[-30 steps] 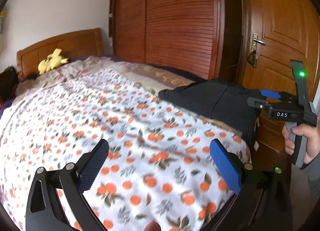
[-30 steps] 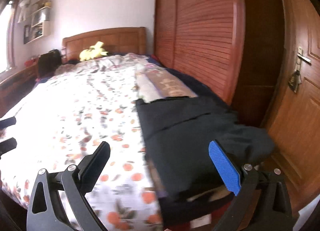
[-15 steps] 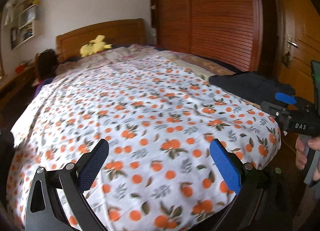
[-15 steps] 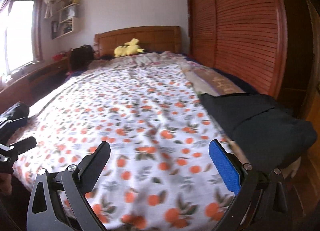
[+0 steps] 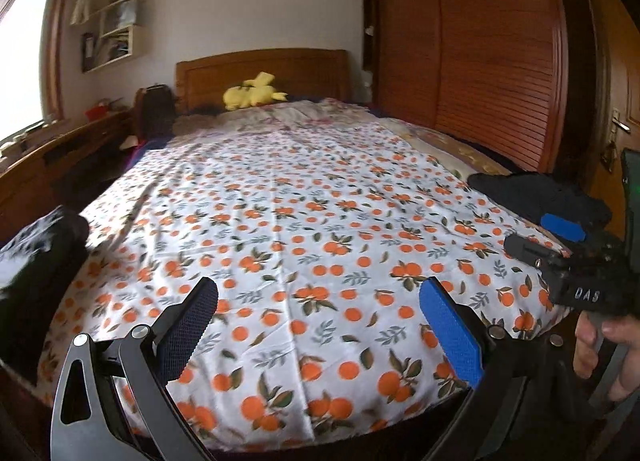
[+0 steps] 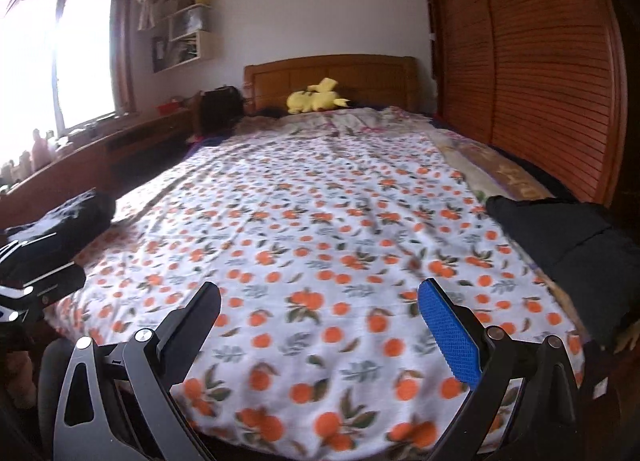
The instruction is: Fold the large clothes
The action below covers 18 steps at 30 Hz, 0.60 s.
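Observation:
A folded black garment (image 5: 536,193) lies at the bed's right edge, near the foot; the right wrist view shows this black garment (image 6: 560,241) too. A second dark garment (image 5: 40,253) with pale print sits bunched at the left edge, also seen as the dark garment (image 6: 68,217). My left gripper (image 5: 316,301) hovers open over the foot of the bed, holding nothing. My right gripper (image 6: 318,297) is open and empty as well. In the left wrist view the right gripper (image 5: 526,229) stands just in front of the black garment, held by a hand (image 5: 608,357).
The bed (image 5: 304,197) carries a white sheet printed with oranges. A yellow plush toy (image 5: 254,95) rests by the wooden headboard (image 5: 260,73). A slatted wardrobe (image 5: 480,61) and a door run along the right. A low wooden desk (image 6: 80,157) stands under the window on the left.
Both views have swung left, from the wardrobe side to the whole bed. The black garment has slid to the right edge, and the dark garment at the left has come into sight. Both grippers stay open.

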Tool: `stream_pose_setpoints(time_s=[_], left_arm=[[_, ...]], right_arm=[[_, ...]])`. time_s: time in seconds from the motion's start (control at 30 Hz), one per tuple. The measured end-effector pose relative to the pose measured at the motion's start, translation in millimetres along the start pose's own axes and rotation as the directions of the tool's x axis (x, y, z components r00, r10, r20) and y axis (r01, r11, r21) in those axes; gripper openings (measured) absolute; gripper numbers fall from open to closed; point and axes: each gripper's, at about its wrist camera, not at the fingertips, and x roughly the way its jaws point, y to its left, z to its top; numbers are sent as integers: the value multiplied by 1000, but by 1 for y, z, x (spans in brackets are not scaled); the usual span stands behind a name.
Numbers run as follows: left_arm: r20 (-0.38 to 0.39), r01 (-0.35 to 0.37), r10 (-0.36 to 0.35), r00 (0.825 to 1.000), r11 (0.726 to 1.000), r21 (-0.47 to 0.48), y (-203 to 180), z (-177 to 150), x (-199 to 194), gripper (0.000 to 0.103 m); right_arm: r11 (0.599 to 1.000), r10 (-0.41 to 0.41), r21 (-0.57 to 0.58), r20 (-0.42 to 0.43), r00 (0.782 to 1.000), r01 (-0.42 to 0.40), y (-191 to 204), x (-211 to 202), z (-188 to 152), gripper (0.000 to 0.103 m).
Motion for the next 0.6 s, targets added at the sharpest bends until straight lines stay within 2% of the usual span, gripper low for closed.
stream_pose_setpoints(time_s=[0.2, 0.6], left_arm=[[30, -38, 40, 999, 998, -44, 18, -1, -30, 101], [138, -101, 111, 984, 992, -81, 39, 21, -86, 101]], right_arm=[[999, 43, -12, 14, 999, -43, 27, -12, -1, 95], [998, 47, -36, 148, 988, -42, 56, -65, 28, 95]])
